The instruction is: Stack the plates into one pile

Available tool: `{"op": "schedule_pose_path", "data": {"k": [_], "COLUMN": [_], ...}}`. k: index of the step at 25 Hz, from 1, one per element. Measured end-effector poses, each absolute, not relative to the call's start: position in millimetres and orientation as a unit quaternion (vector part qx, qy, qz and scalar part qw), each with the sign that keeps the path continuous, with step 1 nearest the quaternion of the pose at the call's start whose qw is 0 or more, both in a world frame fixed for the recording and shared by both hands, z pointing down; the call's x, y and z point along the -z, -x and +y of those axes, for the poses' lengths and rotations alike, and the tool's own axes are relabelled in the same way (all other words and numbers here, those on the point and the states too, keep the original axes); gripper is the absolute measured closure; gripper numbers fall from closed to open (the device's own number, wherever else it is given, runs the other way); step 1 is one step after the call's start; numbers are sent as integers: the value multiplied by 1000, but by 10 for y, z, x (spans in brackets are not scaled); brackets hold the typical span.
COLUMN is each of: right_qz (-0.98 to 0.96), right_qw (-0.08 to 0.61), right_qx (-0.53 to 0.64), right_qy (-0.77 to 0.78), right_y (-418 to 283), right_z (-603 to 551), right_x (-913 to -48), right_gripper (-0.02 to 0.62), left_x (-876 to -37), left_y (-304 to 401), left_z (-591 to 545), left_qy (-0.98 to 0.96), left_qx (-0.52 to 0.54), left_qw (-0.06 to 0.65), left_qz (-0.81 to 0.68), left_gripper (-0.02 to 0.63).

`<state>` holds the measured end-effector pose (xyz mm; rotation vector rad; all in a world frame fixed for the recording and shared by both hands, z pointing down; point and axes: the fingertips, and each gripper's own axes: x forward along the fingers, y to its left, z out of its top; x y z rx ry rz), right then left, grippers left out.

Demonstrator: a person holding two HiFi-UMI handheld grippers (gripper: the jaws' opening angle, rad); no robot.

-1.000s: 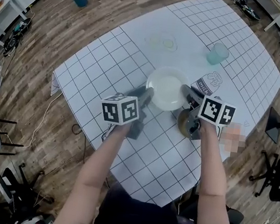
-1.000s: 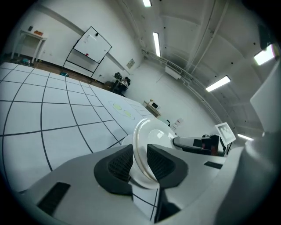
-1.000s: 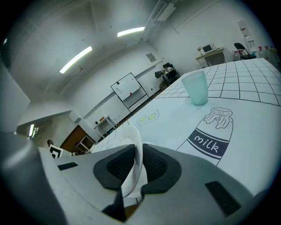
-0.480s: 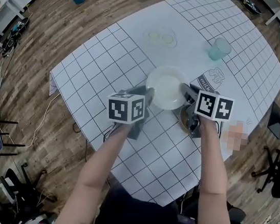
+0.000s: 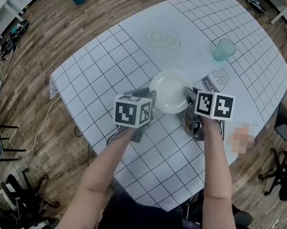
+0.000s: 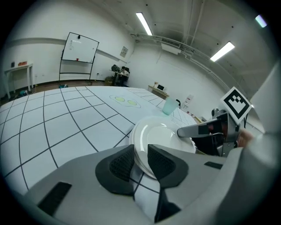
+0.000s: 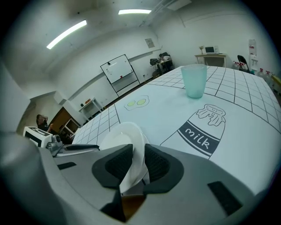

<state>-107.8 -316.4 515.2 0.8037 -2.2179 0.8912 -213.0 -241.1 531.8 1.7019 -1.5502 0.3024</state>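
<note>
White plates (image 5: 170, 91) seem already piled on the table (image 5: 113, 65); the left gripper (image 6: 140, 160) clamps their rim, the right gripper (image 7: 134, 165), jaws just opening, loosely straddles it, so only release remains.

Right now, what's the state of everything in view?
plate: face up, empty, rim between both grippers' jaws.
left gripper: shut on plate rim.
right gripper: jaws have just been opening, plate rim between them.
cup: upright.
</note>
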Motion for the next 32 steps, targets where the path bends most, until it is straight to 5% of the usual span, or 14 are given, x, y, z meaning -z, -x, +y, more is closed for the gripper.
{"op": "schedule_pose_path", "data": {"k": [32], "right_qz": [-817], "right_qw": [339], "right_qx": [-292], "right_qy": [-364], "right_y": [1103], "right_z": [-3041], "right_x": [-5118], "right_gripper": [414], "left_x": [-5039], "left_y": [2207], "left_z": [-2257], "left_qy": [-687], "left_qx": [-138], "left_qw": [317], "left_qz": [-639], "left_gripper": [506]}}
